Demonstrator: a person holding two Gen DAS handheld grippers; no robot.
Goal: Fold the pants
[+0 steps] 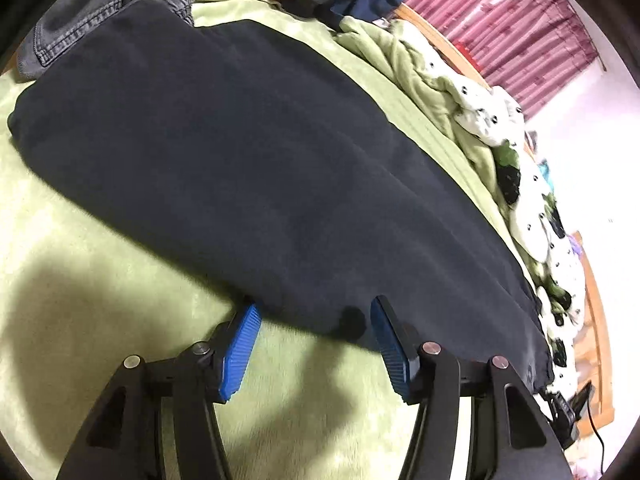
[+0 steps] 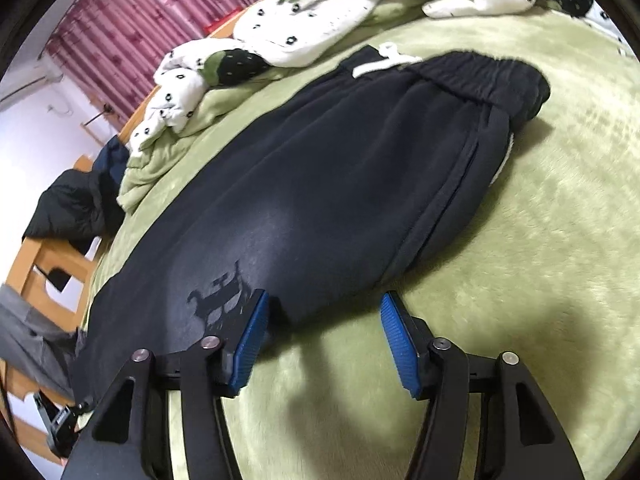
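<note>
Dark navy sweatpants (image 1: 248, 168) lie flat and lengthwise on a light green blanket (image 1: 80, 264). The right wrist view shows the pants (image 2: 320, 184) with their elastic waistband (image 2: 472, 80) and a white drawstring (image 2: 384, 60) at the far end, and a small dark print (image 2: 220, 300) near the close edge. My left gripper (image 1: 316, 312) is open, its blue pads astride the near edge of the pants, empty. My right gripper (image 2: 324, 308) is open too, its jaws either side of the near edge of the pants, holding nothing.
A white quilt with a green and black pattern (image 2: 304, 24) is bunched along the far side of the bed. Grey jeans (image 1: 80, 12) lie past the end of the pants. Dark clothes (image 2: 76, 204) sit by the wooden bed frame (image 2: 48, 264). Red curtains (image 1: 500, 16) hang behind.
</note>
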